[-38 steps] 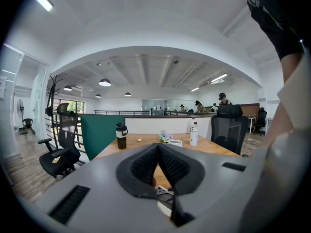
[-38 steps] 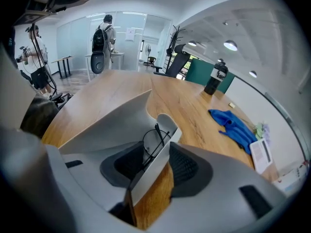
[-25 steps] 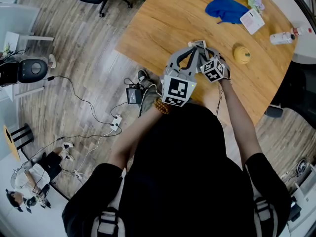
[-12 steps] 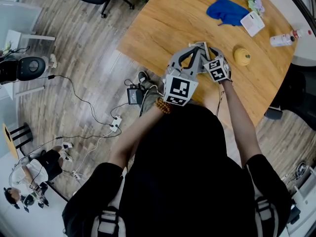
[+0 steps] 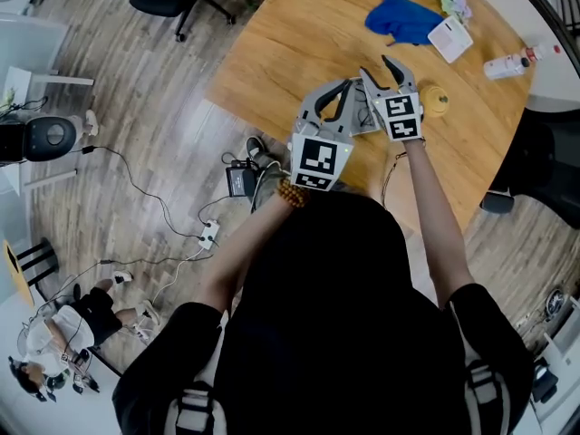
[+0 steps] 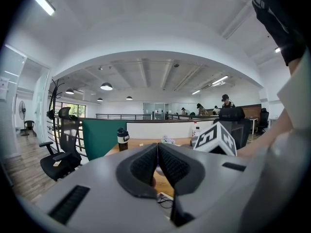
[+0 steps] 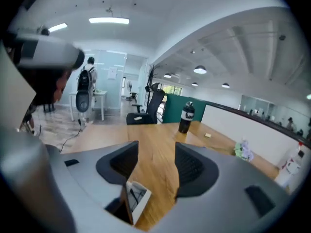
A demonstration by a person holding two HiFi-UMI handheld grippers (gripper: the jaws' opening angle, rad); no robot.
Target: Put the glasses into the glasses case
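Two grippers up over the wooden table [image 5: 299, 34]. Right gripper [image 7: 156, 148]: jaws wide apart and have just been opening, nothing between the pads, only bare tabletop ahead. Left gripper [image 6: 157, 149]: pads drawn together, tips touching. I can't make out anything clamped between them. Glasses case [image 7: 132, 204] sits on the table just under the right jaws, lid up, pale lining showing. Glasses [image 7: 137, 194] lie inside it, dark frame visible. In the head view the case shows as a pale patch between the two grippers. Blue cloth [image 5: 403, 16], white card [image 5: 450, 36] and small yellow object [image 5: 435, 100] lie further out, well clear of the case.
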